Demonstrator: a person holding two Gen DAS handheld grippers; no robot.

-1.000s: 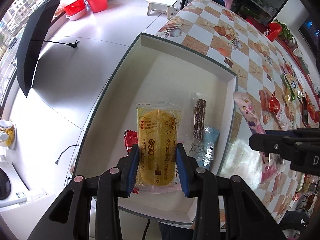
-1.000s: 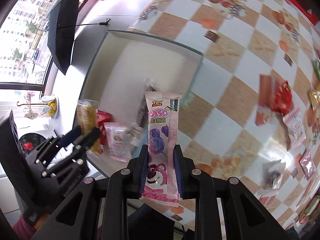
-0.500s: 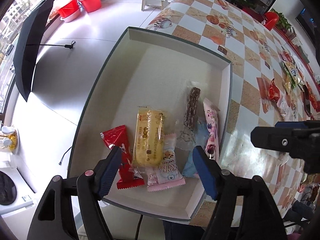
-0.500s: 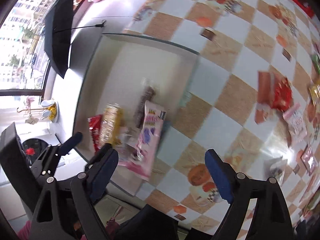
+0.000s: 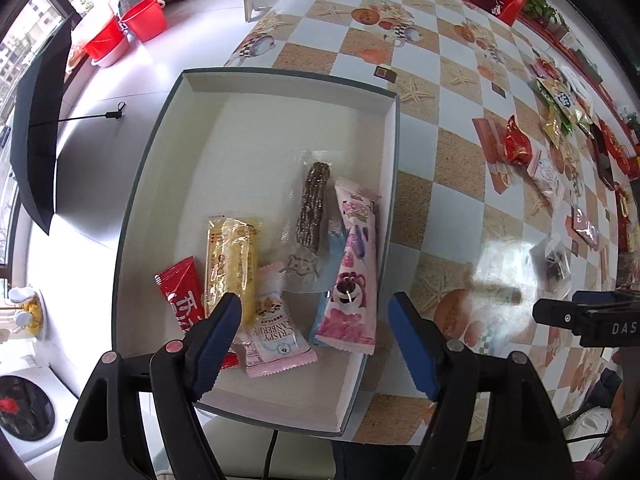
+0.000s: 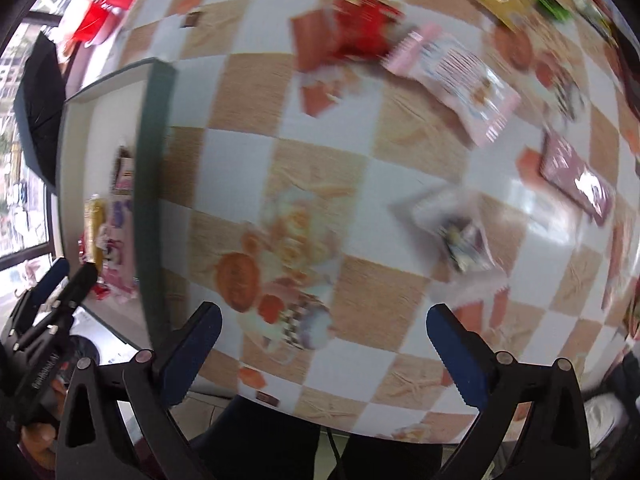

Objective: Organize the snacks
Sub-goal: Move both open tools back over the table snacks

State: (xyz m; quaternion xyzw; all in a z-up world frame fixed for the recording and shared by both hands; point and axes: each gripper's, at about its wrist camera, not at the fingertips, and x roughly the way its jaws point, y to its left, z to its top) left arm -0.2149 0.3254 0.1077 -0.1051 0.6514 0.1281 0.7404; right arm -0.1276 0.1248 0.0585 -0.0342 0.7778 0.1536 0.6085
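A white box [image 5: 256, 128] with a dark green rim sits at the table's near corner. In it lie a yellow cake pack [image 5: 231, 258], a red packet [image 5: 182, 294], a pink cranberry pack [image 5: 272, 328], a dark bar in clear wrap [image 5: 314, 204] and a pink bear-print pack [image 5: 354, 268]. My left gripper [image 5: 314, 330] is open and empty above the box's near end. My right gripper [image 6: 322, 354] is open and empty over the checkered table, right of the box [image 6: 150, 184]. A small clear packet [image 6: 460, 232] lies ahead of it.
Several loose snacks lie on the table: a red packet [image 6: 360, 24], a pink pack [image 6: 456, 76], a dark pink pack [image 6: 576, 180], more at the far right [image 5: 560, 108]. Beyond the table's left edge are the floor, a black umbrella [image 5: 36, 140] and red buckets [image 5: 144, 20].
Both grippers opened and let go: the yellow cake pack and the pink bear pack now lie in the box. The right gripper has swung right over the table.
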